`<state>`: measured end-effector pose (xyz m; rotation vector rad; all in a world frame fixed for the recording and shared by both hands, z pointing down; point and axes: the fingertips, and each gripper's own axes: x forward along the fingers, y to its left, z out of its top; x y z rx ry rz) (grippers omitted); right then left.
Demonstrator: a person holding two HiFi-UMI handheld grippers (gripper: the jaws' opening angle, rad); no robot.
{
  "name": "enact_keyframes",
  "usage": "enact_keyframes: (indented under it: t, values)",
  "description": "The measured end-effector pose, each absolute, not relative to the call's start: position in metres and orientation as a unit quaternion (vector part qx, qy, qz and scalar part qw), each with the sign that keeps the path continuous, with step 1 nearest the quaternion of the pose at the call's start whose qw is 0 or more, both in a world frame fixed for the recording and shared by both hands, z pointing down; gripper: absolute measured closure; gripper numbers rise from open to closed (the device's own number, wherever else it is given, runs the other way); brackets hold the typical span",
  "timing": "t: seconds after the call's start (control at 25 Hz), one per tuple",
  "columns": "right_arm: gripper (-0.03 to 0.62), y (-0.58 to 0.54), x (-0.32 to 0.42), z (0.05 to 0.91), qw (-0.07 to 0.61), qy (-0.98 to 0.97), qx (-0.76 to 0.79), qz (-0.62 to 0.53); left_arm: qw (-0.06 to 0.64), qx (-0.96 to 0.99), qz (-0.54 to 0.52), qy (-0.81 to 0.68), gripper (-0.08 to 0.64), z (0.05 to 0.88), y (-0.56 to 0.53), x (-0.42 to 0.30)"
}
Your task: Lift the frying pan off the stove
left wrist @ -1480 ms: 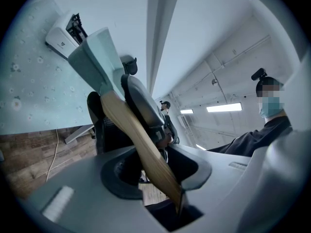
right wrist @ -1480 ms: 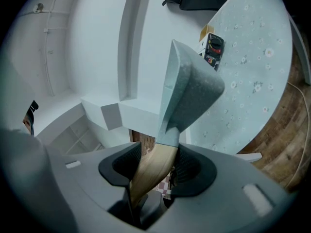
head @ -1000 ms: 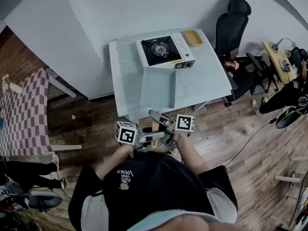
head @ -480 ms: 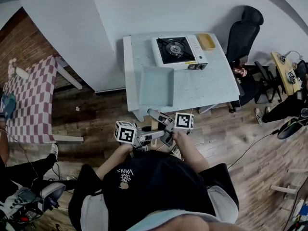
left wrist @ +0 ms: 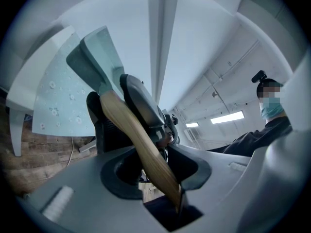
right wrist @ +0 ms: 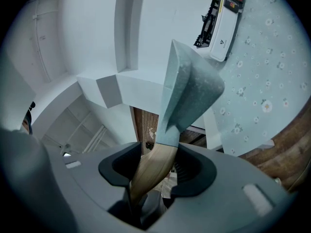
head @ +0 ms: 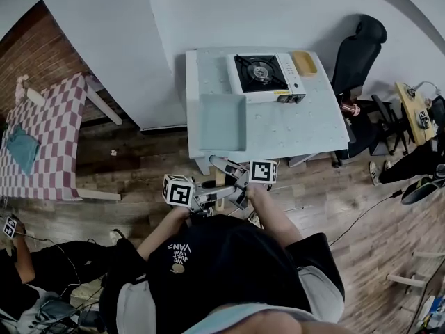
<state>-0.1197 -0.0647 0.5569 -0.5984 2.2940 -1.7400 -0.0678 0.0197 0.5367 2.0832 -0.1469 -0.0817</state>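
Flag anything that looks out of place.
The pan is off the stove, out at the near edge of the table, with both the left gripper and right gripper clamped on its one wooden handle. Nothing looks spilled or damaged.

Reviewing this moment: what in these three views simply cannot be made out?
- Whether the frying pan touches the table: the head view looks steeply down, and both gripper views see the pan end-on.
- Stove knob and flame: too small in the head view, side-on at the right gripper view's edge.
- Yellow item beside the stove: too small to identify in the head view.
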Motion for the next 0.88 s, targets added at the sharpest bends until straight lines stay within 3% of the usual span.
enact_keyframes:
  t: [0.28,0.48,0.72,0.88]
  values:
    - [0.387,-0.068,-0.129,0.546,0.115,0.796,-0.173,-0.568,0.5,0.862,-0.037,-0.067,0.414,0.535,0.018,-0.071]
    - [0.387,-0.063,-0.119,0.565,0.079,0.752,-0.221,-0.616,0.501,0.862,-0.037,-0.069,0.414,0.535,0.017,-0.07]
    - [0.387,-0.073,-0.125,0.543,0.103,0.818,-0.17,-0.541,0.5,0.862,-0.036,-0.072,0.414,0.536,0.016,-0.068]
    - [0.387,-0.069,-0.122,0.554,0.116,0.762,-0.181,-0.61,0.499,0.863,-0.036,-0.072,0.414,0.535,0.013,-0.065]
